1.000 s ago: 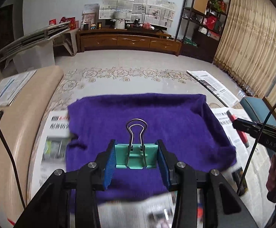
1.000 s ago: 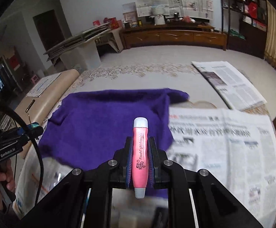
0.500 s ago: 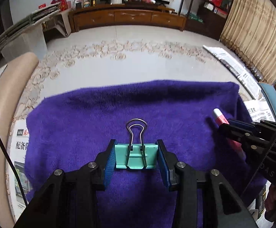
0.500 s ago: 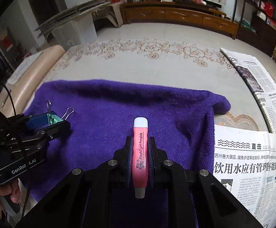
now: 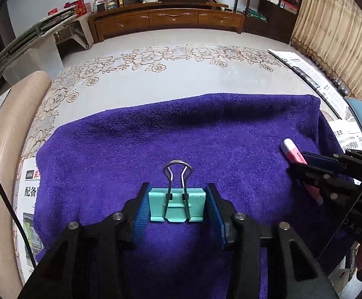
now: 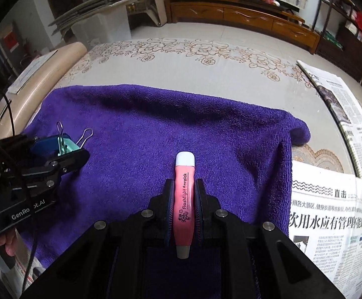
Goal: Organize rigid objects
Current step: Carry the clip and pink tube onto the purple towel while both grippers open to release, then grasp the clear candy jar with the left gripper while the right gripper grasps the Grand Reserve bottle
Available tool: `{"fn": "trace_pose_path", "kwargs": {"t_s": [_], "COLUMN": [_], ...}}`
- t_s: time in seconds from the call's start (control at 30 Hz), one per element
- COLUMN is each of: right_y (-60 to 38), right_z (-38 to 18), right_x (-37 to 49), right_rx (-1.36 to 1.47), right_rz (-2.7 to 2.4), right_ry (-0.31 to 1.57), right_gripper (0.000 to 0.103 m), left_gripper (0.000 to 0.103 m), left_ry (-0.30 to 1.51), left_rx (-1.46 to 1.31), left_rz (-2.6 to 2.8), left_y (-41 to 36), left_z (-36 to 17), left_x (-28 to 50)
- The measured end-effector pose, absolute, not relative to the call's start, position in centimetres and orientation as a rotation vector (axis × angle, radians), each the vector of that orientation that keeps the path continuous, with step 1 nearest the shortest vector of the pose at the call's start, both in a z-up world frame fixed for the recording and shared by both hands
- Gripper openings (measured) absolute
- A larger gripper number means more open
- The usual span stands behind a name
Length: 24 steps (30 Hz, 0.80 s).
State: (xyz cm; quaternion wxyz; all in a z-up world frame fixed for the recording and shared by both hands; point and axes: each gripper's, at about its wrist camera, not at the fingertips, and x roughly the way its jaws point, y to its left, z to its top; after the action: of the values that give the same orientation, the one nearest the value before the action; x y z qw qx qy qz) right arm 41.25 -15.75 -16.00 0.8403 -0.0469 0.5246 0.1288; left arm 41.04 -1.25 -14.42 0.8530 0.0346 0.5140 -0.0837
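Observation:
My left gripper (image 5: 177, 205) is shut on a teal binder clip (image 5: 177, 206) with wire handles, held low over the near left part of a purple towel (image 5: 181, 134). My right gripper (image 6: 184, 196) is shut on a pink flashlight pen (image 6: 184, 199) with a white cap, held over the near middle of the towel (image 6: 156, 124). In the right wrist view the left gripper (image 6: 53, 159) and the clip (image 6: 65, 145) show at the left. In the left wrist view the right gripper (image 5: 313, 167) and the pen (image 5: 294, 152) show at the right.
The towel lies on a table with a floral lace cloth (image 5: 156, 74). Newspapers lie right of the towel (image 6: 330, 211) and under its left edge (image 5: 29, 186). A beige cushioned edge (image 5: 4, 134) runs along the left. A wooden cabinet (image 5: 171, 22) stands far back.
Both grippers have moved forward over the towel and lower, each still holding its object. The view has tilted down toward the table.

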Motion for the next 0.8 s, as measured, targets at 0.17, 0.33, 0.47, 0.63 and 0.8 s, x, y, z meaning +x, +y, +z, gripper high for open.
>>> {"fn": "trace_pose_path", "kwargs": {"t_s": [0.17,0.33,0.47,0.63,0.8], "right_y": [-15.6,-15.3,-16.6,-18.7,-20.9], "right_z": [-15.9,-15.5,-12.9,-9.4,-7.8], "right_x": [41.4,40.8,39.0,34.8,28.3], "right_rx": [-0.044,-0.067,0.017,0.068,0.024], "right_rz": [0.351,0.322,0.333,0.31,0.233], "right_ry": [1.122,1.12,1.059,0.997,0.961], "right_gripper": [0.051,0.063,0.094,0.103,0.103], "left_gripper": [0.087,0.087,0.101,0.103,0.103], "left_ry": [1.097,1.036,0.973,0.945,0.923], "left_rx": [0.076,-0.01,-0.092,-0.12,-0.134], "left_rz": [-0.148,-0.176,-0.196,-0.175,-0.131], "left_y": [-1.2,0.6,2.2,3.0,3.1], "left_z": [-14.7,-12.7,-10.3,-9.3,-9.2], "left_x": [41.3,39.8,36.4,30.5,24.6]}}
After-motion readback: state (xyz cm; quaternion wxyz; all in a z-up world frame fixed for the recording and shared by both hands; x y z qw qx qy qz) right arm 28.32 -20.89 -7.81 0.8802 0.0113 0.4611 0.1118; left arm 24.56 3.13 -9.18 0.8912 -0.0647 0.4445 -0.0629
